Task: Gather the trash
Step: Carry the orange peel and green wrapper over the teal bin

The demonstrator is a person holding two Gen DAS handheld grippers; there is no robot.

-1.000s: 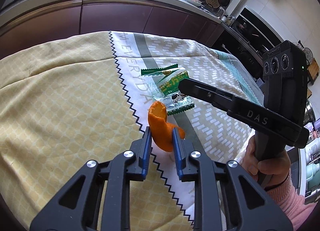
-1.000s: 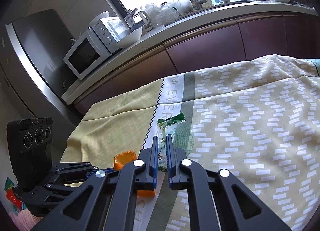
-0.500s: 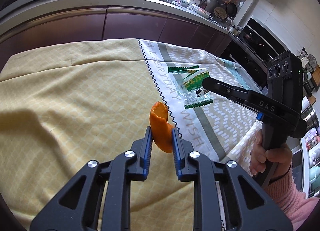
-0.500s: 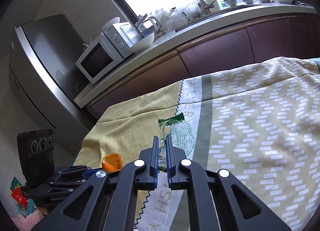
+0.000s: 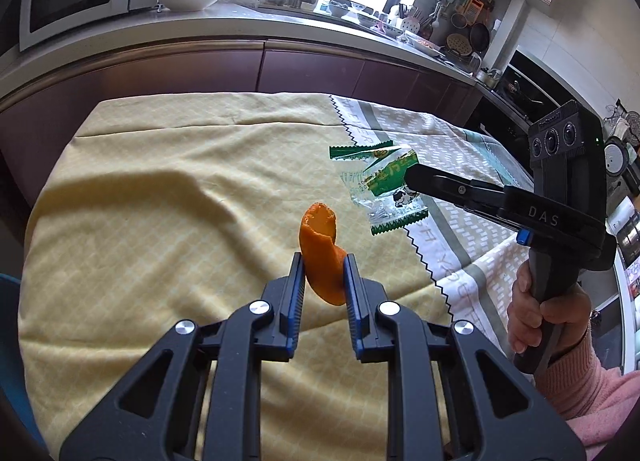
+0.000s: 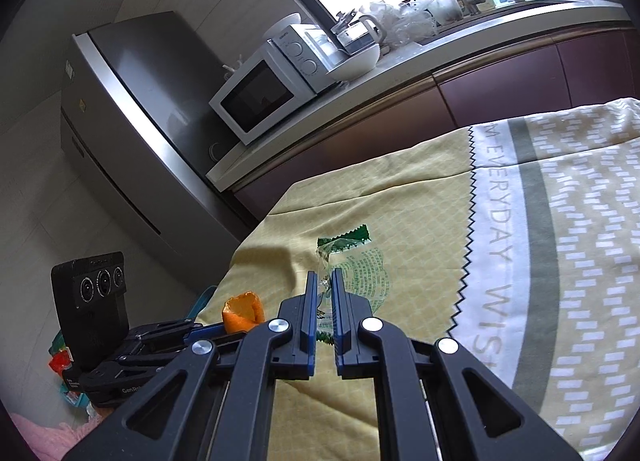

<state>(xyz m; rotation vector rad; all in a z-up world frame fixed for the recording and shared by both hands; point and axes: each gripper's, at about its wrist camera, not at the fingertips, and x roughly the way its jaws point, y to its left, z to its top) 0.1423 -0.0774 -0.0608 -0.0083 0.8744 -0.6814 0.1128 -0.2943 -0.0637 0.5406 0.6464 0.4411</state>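
Your left tongs (image 5: 323,275) clamp curled orange peel (image 5: 320,249); right tongs (image 6: 325,293) pinch clear green-printed plastic wrapper (image 6: 360,273), both lifted above yellow-clothed bench (image 5: 160,221) for binning.

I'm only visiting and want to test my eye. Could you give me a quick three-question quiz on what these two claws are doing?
1. True or false: the left claw grips an orange peel.
2. What does the right claw hold? A) spoon B) green-and-clear wrapper C) nothing
3. What covers the table under both pieces?

Key: 1 true; 2 B; 3 a patterned tablecloth, yellow on one side, white and grey on the other.
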